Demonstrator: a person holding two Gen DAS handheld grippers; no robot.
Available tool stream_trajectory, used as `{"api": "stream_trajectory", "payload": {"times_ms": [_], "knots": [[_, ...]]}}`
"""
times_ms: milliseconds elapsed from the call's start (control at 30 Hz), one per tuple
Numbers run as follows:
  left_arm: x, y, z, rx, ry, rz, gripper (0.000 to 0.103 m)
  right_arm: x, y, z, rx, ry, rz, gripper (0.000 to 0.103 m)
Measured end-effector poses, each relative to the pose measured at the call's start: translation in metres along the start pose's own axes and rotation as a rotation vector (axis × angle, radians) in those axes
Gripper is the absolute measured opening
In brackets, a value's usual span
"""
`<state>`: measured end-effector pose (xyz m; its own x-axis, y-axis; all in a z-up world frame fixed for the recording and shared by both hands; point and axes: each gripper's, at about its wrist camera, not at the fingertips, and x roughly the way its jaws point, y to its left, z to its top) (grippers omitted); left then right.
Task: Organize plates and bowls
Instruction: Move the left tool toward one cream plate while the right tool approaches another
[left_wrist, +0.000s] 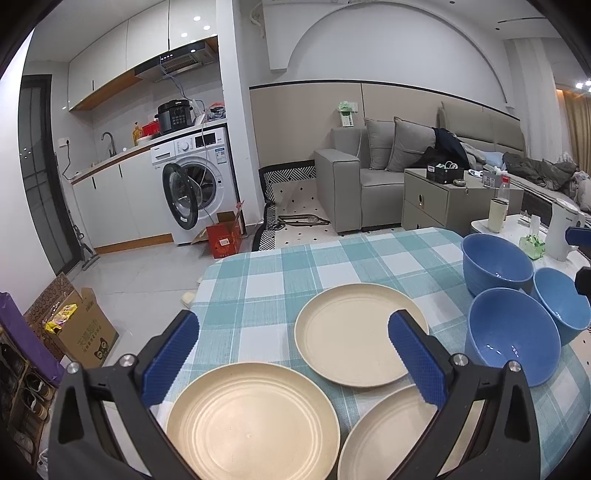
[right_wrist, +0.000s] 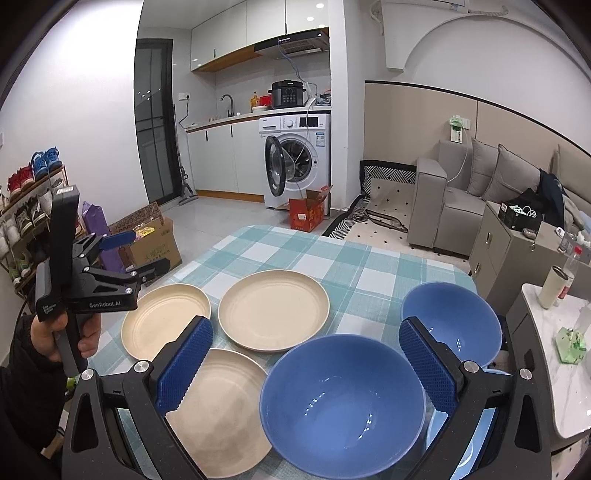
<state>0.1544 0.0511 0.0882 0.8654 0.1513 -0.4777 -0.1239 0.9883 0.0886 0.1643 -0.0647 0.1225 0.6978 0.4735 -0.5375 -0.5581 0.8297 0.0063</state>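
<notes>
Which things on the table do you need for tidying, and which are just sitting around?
For the job: three cream plates, three blue bowls.

Just around: white kettle, tumbler, red box.

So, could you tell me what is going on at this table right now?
A person holds a claw in each hand above a checked tablecloth, sorting dishes. Three cream plates lie separately on the left and three blue bowls sit apart on the right; nothing is stacked. The left claw hangs open over the plates, and the right claw hangs open over the nearest bowl. Neither grips anything.
</notes>
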Motion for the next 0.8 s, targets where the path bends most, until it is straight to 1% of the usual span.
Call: {"api": "stream_trajectory", "payload": {"times_ms": [200, 467, 633, 800], "knots": [[0.02, 0.003, 0.011, -0.008, 0.011, 0.004, 0.103, 0.017, -0.009, 0.013, 0.009, 0.017, 0.025, 0.103], [0.046, 0.003, 0.021, -0.018, 0.029, -0.01, 0.103, 0.04, -0.018, 0.032, 0.01, 0.061, 0.024, 0.103], [0.062, 0.004, 0.022, -0.022, 0.058, -0.016, 0.103, 0.062, -0.02, 0.043, 0.021, 0.111, 0.022, 0.103], [0.076, 0.006, 0.019, -0.026, 0.093, -0.019, 0.103, 0.09, -0.02, 0.049, 0.045, 0.178, 0.041, 0.103]]}}
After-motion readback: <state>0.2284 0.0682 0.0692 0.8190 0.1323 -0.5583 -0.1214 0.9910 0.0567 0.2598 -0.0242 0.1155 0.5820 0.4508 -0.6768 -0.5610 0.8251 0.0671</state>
